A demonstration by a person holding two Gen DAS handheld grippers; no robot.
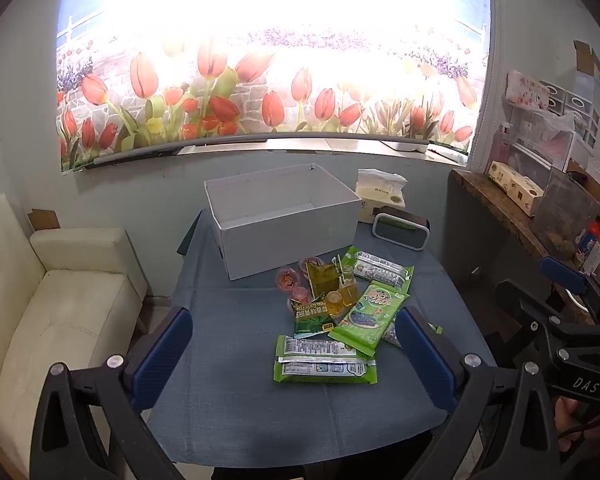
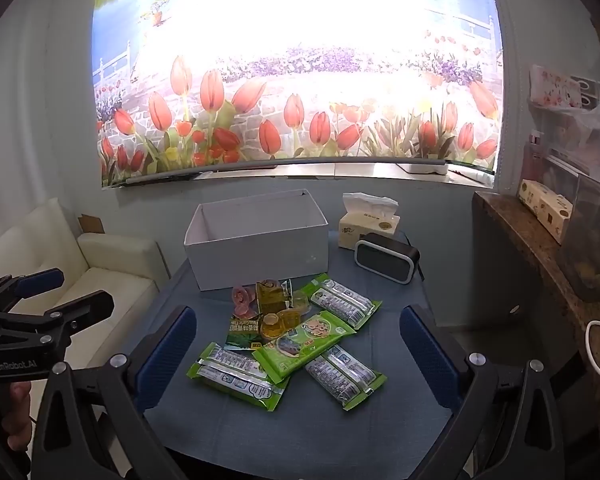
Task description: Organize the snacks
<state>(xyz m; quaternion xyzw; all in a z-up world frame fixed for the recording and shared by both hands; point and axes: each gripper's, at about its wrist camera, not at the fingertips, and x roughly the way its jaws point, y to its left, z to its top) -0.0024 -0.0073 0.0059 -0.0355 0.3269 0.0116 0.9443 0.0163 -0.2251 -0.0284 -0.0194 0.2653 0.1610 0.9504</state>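
Note:
A pile of snacks lies on the blue table (image 1: 236,400): green packets (image 1: 326,362) (image 2: 238,374), a green packet on top (image 1: 370,316) (image 2: 304,342), pink jelly cups (image 1: 288,280) (image 2: 242,296), amber jelly cups (image 1: 342,300) (image 2: 280,322) and a dark green sachet (image 1: 312,318) (image 2: 240,330). An open white box (image 1: 280,220) (image 2: 256,248) stands behind the pile. My left gripper (image 1: 296,352) is open and empty, held above the table's near side. My right gripper (image 2: 298,354) is open and empty too, also short of the pile. Each gripper shows at the edge of the other's view.
A tissue pack (image 1: 380,196) (image 2: 370,224) and a small black clock (image 1: 400,230) (image 2: 386,258) stand right of the box. A cream sofa (image 1: 60,312) (image 2: 100,272) is to the left. A cluttered shelf (image 1: 540,208) (image 2: 548,240) is to the right.

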